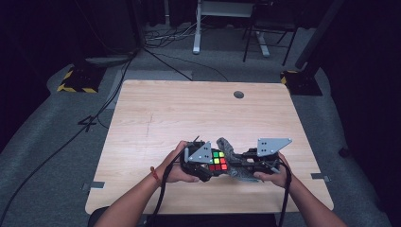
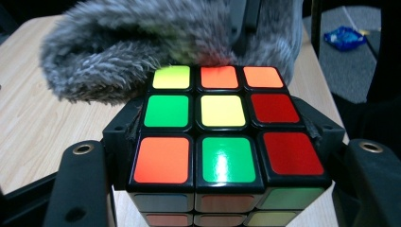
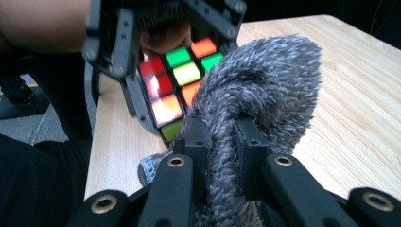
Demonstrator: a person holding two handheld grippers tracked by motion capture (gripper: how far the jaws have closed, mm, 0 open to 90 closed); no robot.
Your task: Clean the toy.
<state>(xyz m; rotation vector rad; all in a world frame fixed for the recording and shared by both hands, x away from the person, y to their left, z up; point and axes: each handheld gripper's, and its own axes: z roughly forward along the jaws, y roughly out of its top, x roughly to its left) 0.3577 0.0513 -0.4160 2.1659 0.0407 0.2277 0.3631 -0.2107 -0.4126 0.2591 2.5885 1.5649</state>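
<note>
High view: left claw (image 1: pixel 215 163) clamps puzzle cube (image 1: pixel 218 161); right claw (image 1: pixel 236 166) pinches grey furry cloth (image 1: pixel 231 151); no legible writing.

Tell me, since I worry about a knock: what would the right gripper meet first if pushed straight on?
Probably the puzzle cube clamped in the left gripper; the grey fuzzy cloth it pinches leads.

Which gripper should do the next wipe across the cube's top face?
Right. The right gripper already clamps the grey fuzzy cloth against the cube; the left gripper is busy holding the cube steady.
</note>
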